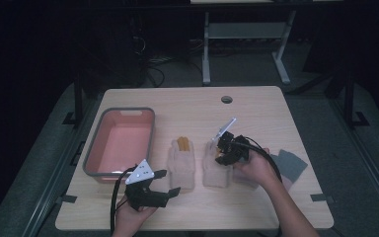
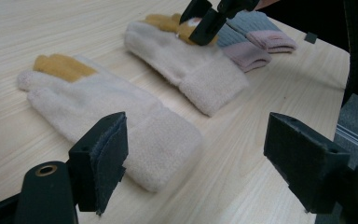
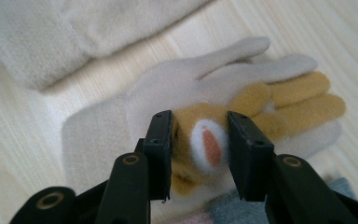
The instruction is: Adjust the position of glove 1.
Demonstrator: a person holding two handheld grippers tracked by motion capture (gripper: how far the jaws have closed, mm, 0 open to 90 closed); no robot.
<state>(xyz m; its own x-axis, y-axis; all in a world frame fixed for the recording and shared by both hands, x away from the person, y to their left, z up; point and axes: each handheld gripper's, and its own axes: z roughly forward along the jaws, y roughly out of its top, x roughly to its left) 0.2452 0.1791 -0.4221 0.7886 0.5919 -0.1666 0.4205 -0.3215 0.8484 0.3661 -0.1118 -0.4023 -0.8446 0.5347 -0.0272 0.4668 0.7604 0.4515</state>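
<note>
right jaws pinch a mustard glove part; the grip could slip or drag the glove

i am watching two cream fleece gloves lying side by side on the pale wooden tabletop (image 1: 256, 106). the right gripper (image 3: 199, 149) has its jaws pinched on a mustard-yellow tip with a white and orange patch (image 3: 208, 145), part of the right glove (image 3: 177, 93), near its finger end. the left glove (image 2: 116, 112) lies flat just beside it, untouched. the left gripper (image 2: 196, 154) hovers above the near edge of the tabletop with its jaws spread wide and nothing between them, pointing at the left glove's cuff. a pink bin with a grey rim (image 1: 93, 170) sits well to the left; grey and pink folded knitwear (image 2: 254, 35) lies past the right glove.

risks as i judge them: the pinch takes only a small soft bit, so the fleece could pull free as the glove comes up. the limp glove may swing and brush its neighbour out of place. if the bin is the goal, the trailing cuff could snag on its rim.
</note>
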